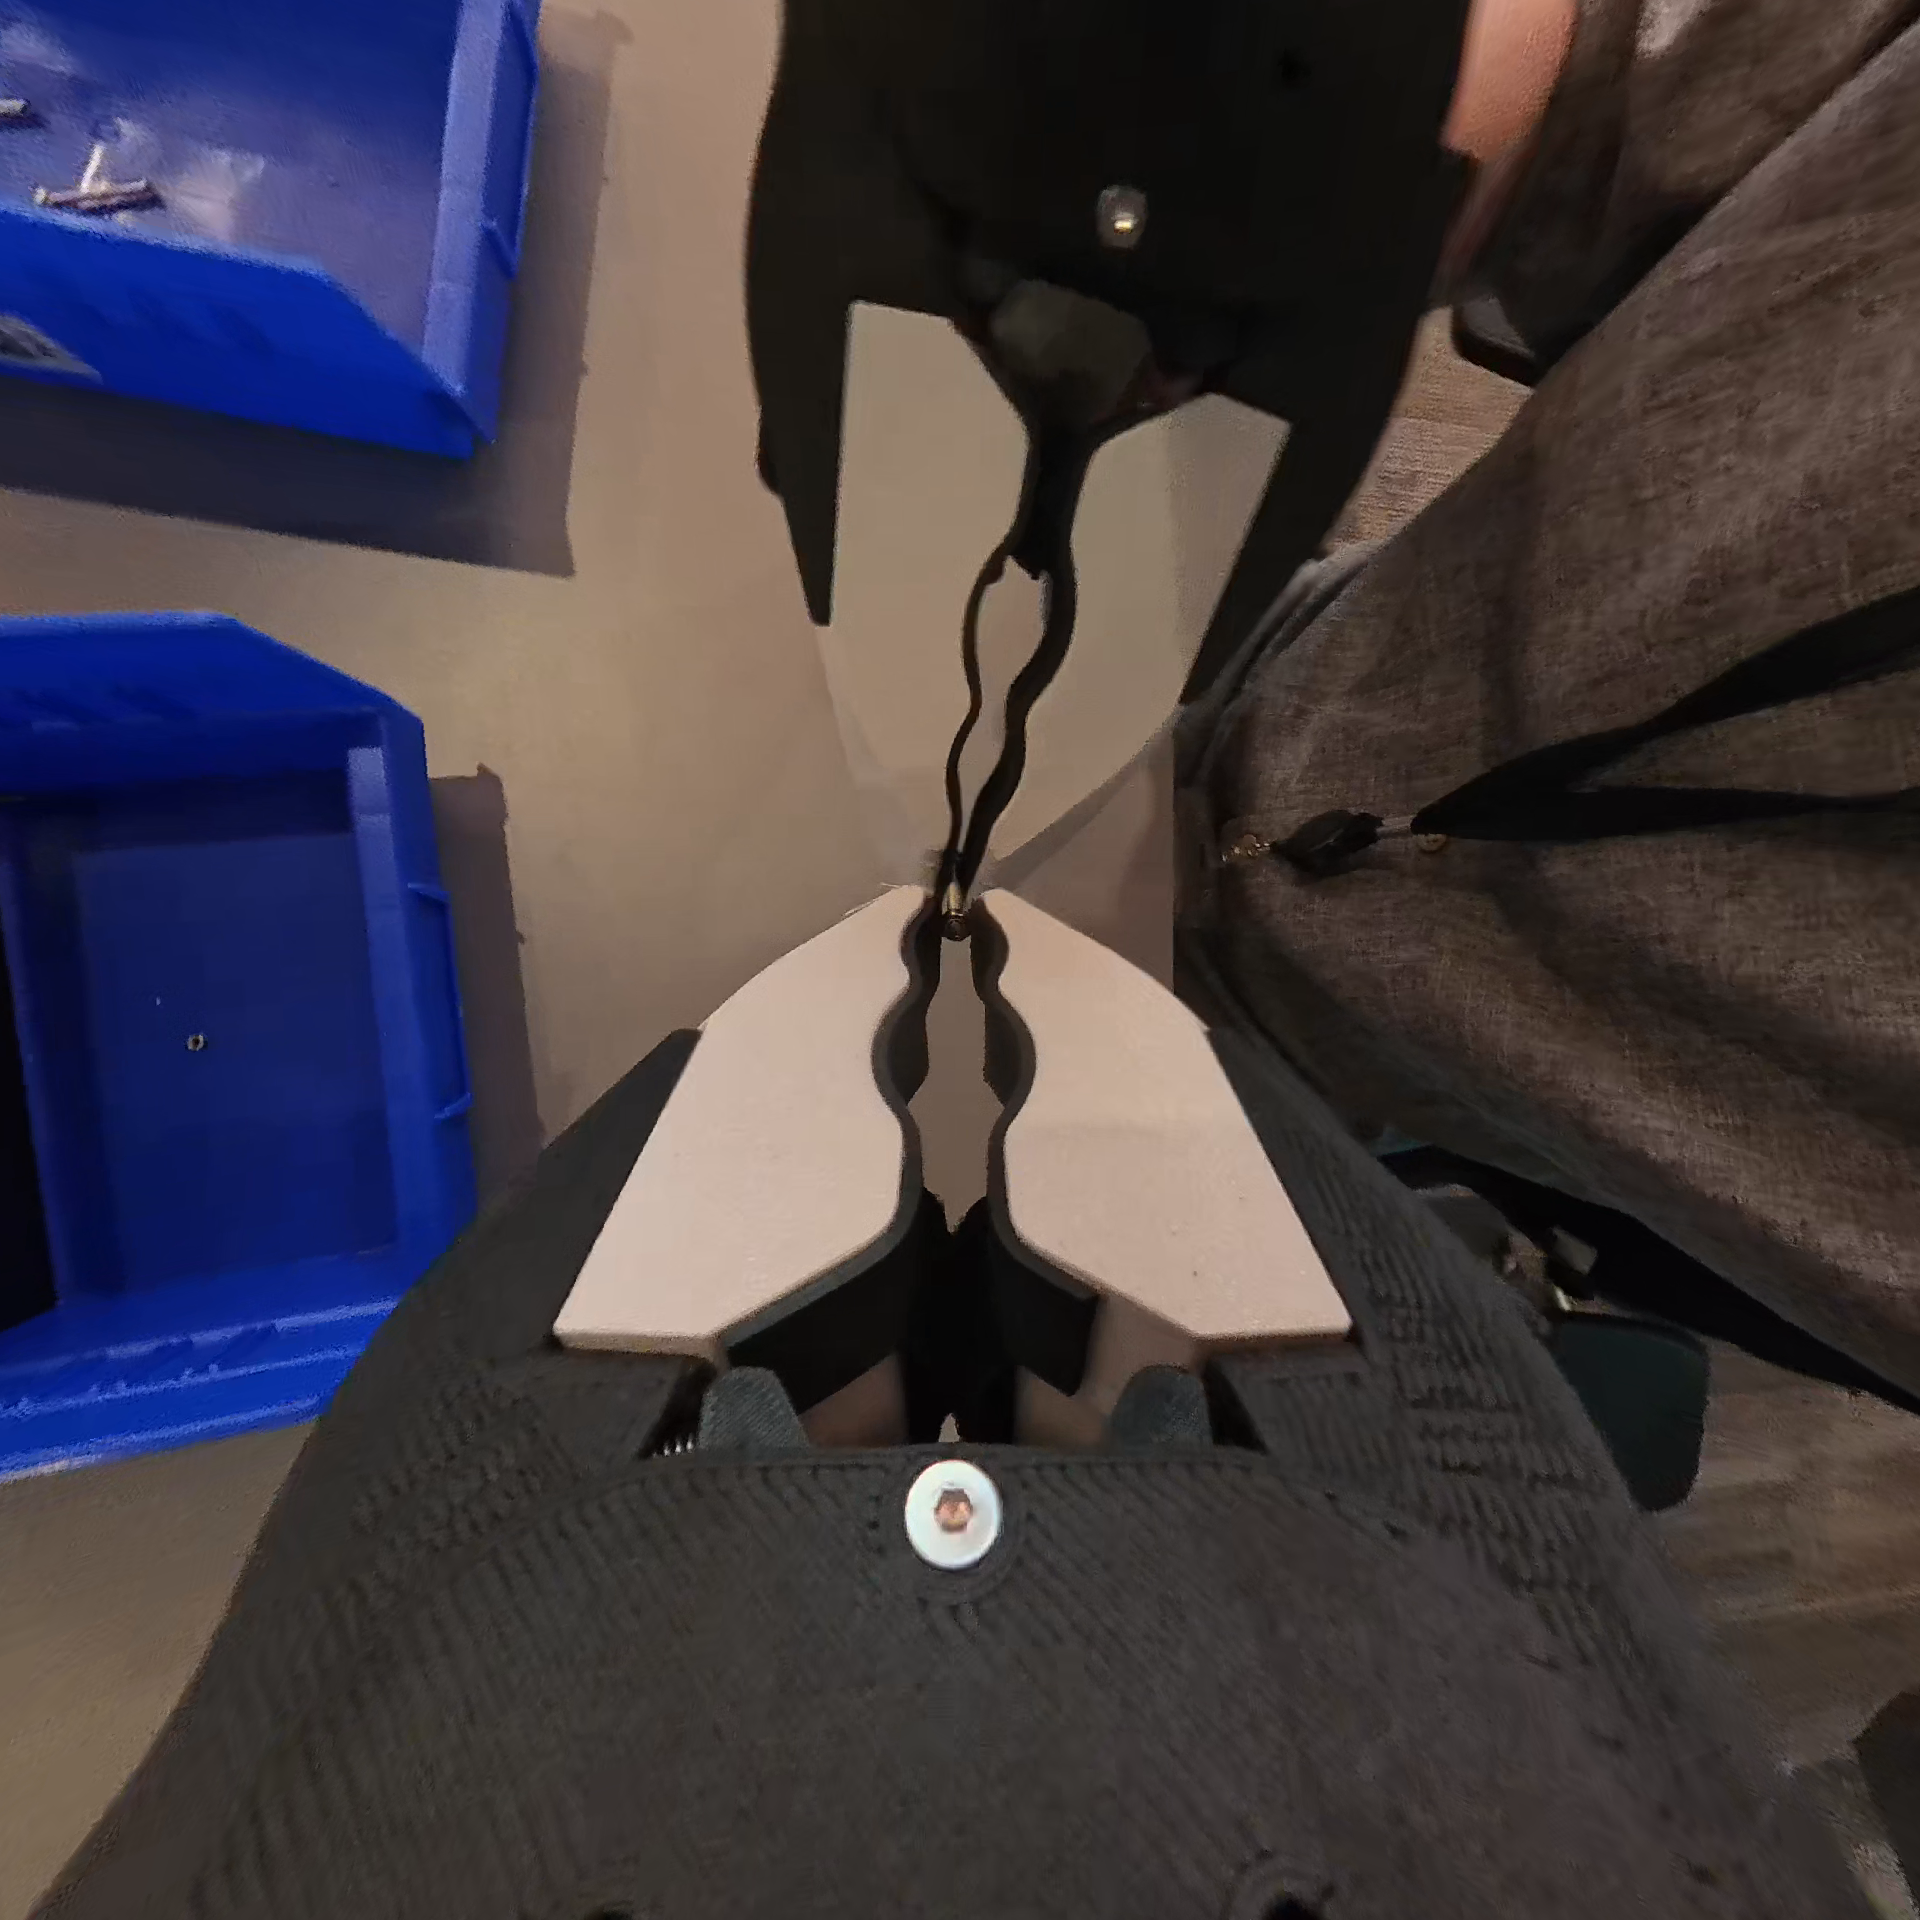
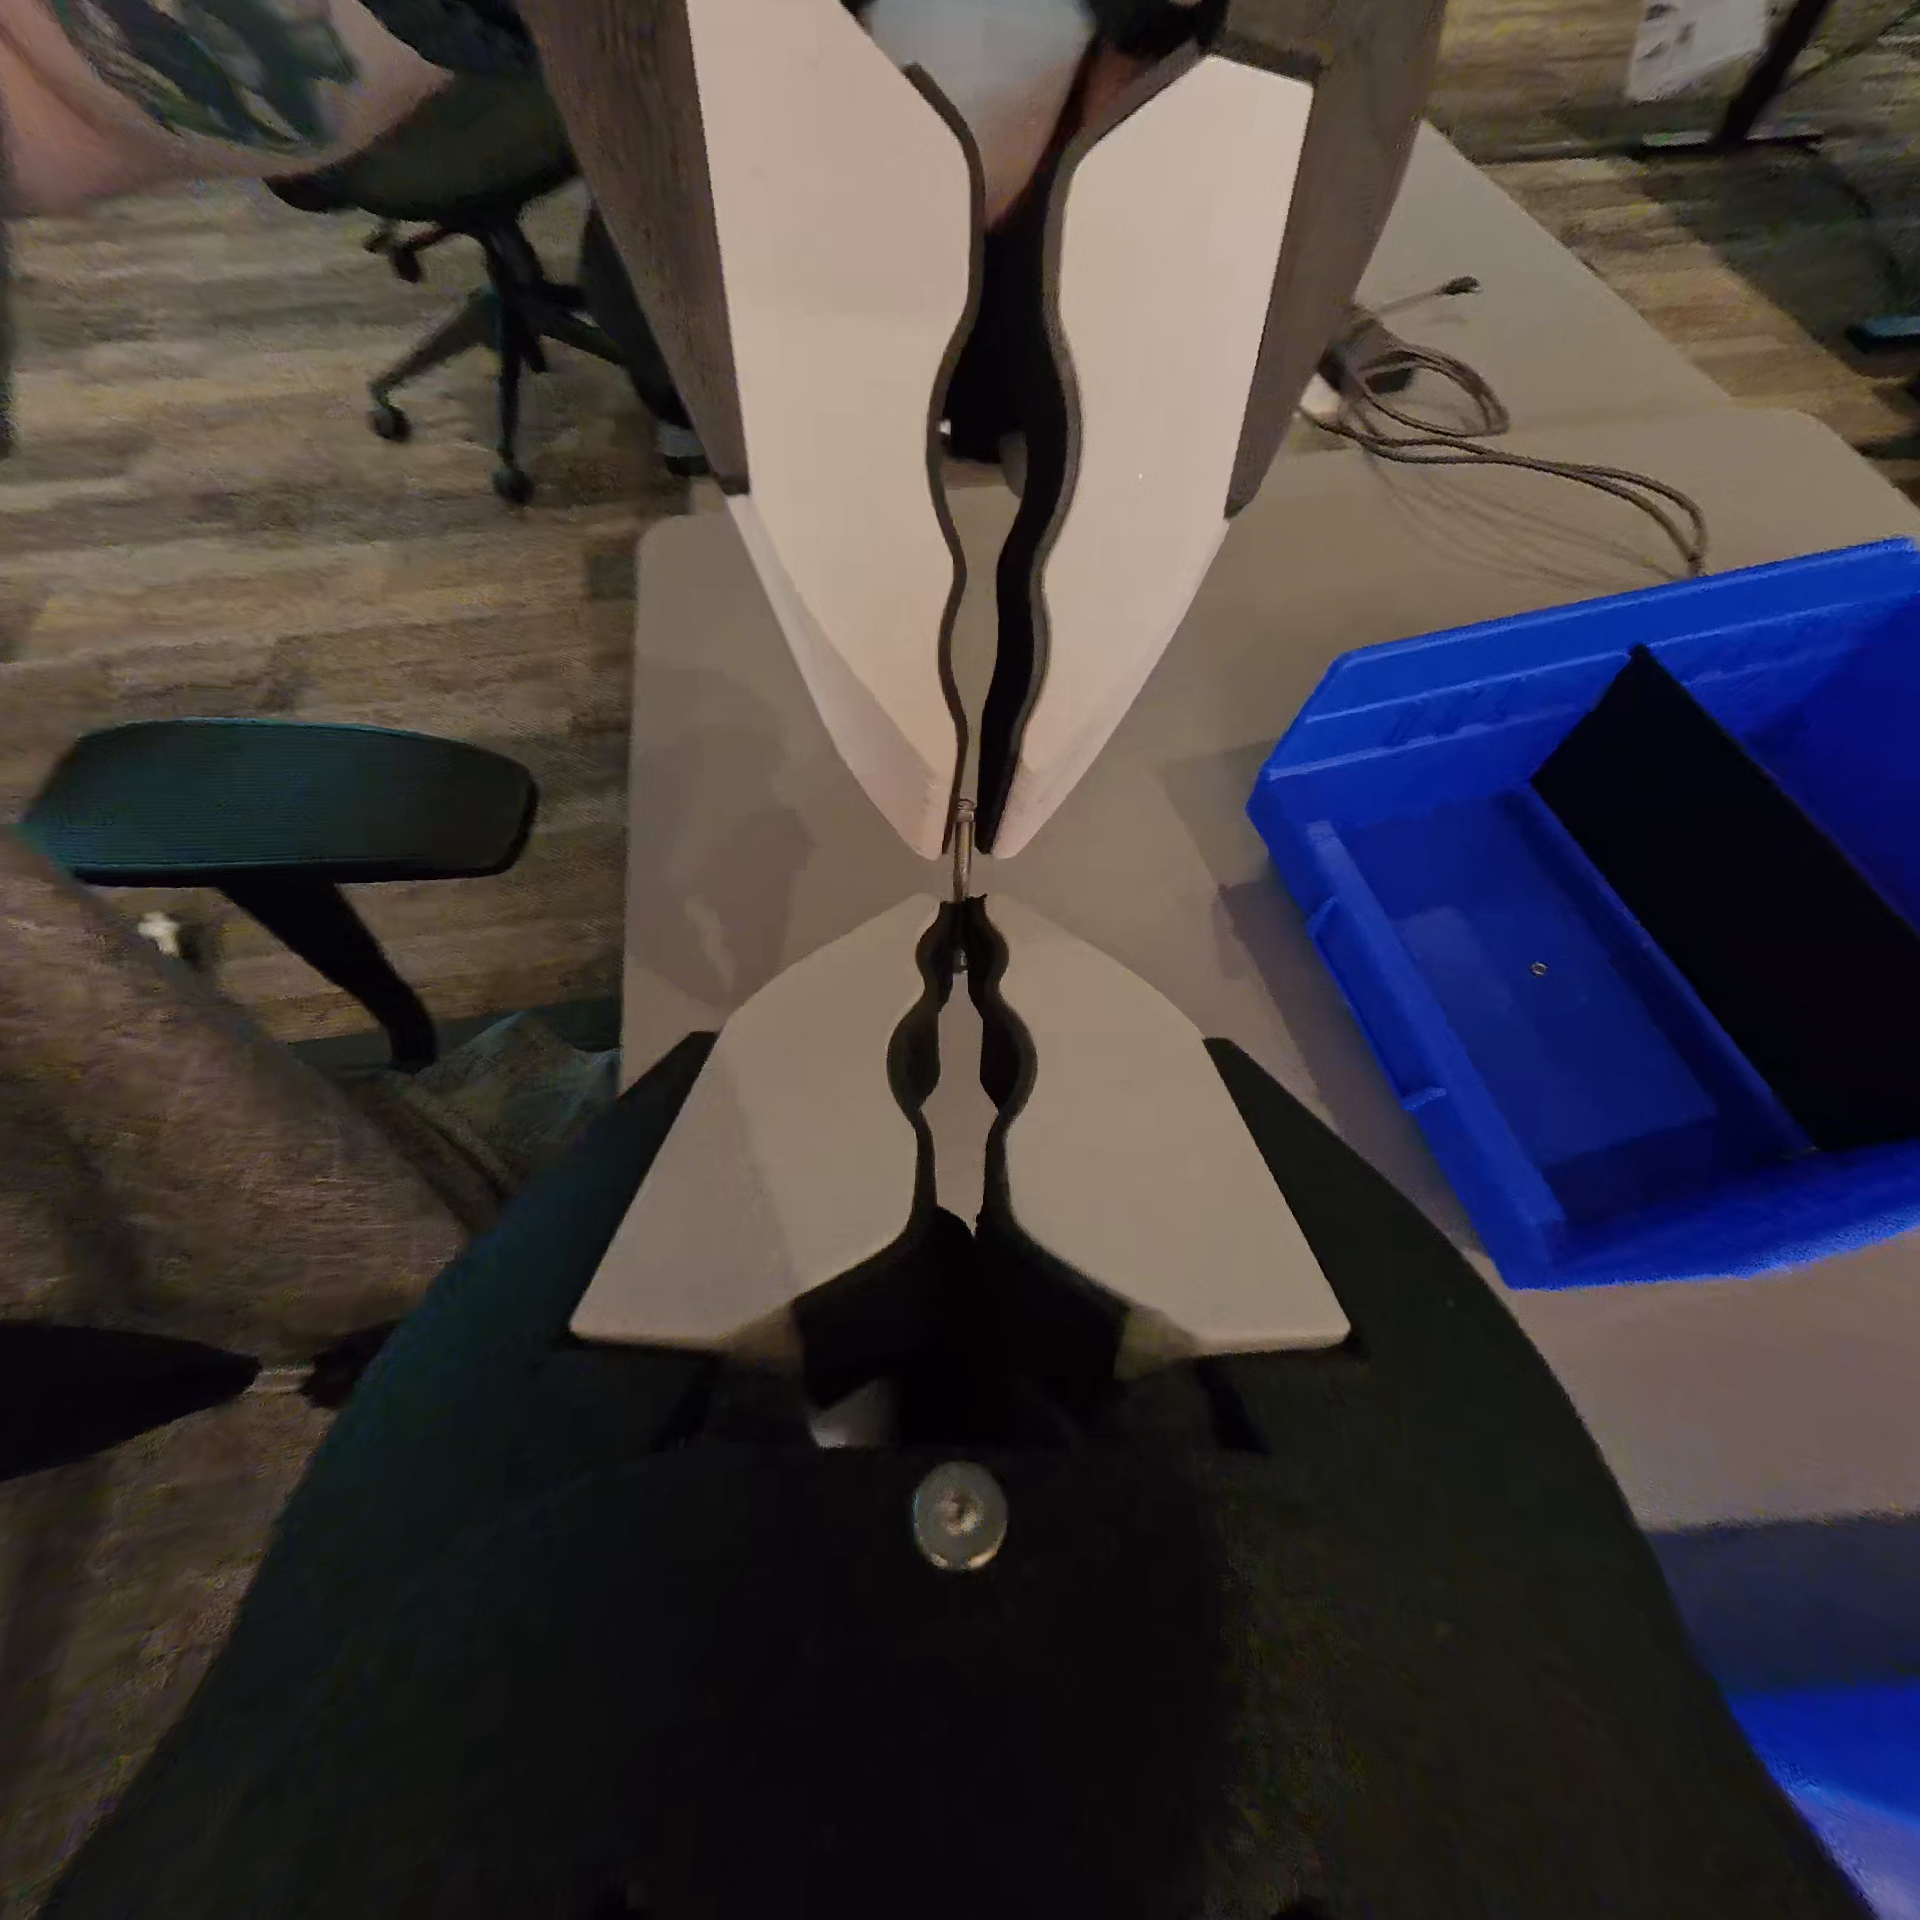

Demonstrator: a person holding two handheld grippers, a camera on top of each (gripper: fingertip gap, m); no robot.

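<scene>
My two grippers meet tip to tip above a beige table (image 1: 665, 727). A small metal screw (image 2: 963, 844) bridges the gap between them. In the right wrist view, my right gripper (image 2: 961, 912) is shut on the screw's near end. My left gripper (image 2: 968, 836) comes down from the top of that view, shut on the far end. In the left wrist view, my left gripper (image 1: 954, 916) pinches the metal piece (image 1: 954, 923) at its tips. My right gripper (image 1: 961, 871) reaches in from above, seen from its dark underside.
Two blue bins stand at the left: one (image 1: 457, 260) holds loose screws (image 1: 94, 192), the other (image 1: 416, 1039) a small nut. It shows with a black divider (image 2: 1745, 914) in the right wrist view. A person in a grey garment (image 1: 1610, 675), chairs (image 2: 281, 790) and cables (image 2: 1455, 416) are close by. The grippers are tip to tip, or close to it.
</scene>
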